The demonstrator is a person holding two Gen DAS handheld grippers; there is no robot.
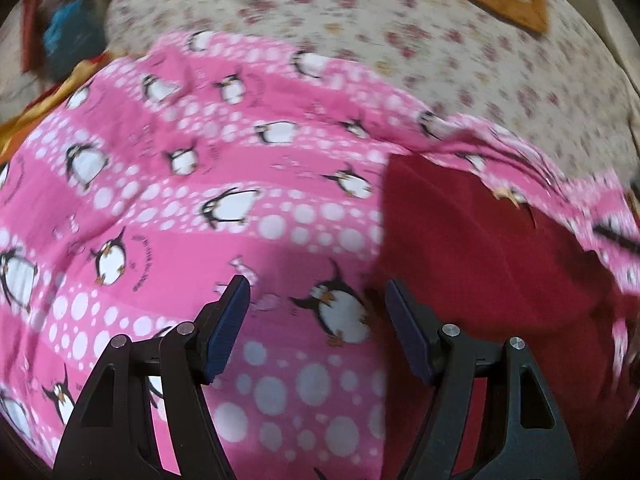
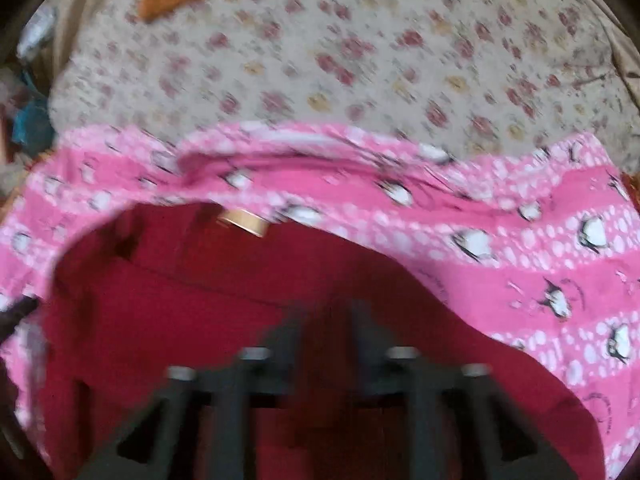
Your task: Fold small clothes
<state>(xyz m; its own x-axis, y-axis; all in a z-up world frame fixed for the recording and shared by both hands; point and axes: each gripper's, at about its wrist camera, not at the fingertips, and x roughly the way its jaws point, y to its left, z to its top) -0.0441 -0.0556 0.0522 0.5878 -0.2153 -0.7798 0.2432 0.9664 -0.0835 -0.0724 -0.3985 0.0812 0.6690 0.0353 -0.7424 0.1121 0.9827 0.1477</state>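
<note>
Both grippers' fingers (image 1: 236,308) hover apart above the red garment (image 2: 200,300).

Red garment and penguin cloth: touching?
Touching. The left wrist view shows the red garment lying directly on the pink penguin cloth, its edge overlapping the print with no gap. The right wrist view agrees, though blurred.

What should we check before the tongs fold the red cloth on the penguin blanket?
1. Left tongs open, nothing between them: ok.
2. Right tongs open or shut: cannot tell, too blurry.
3. Red cloth lying on the pink penguin blanket: ok.
4. Red cloth spread flat: cannot tell, edges blurred.
5. Right tongs over the red cloth: ok.
6. Flowered bedsheet beyond the blanket free of clutter: ok.
</note>
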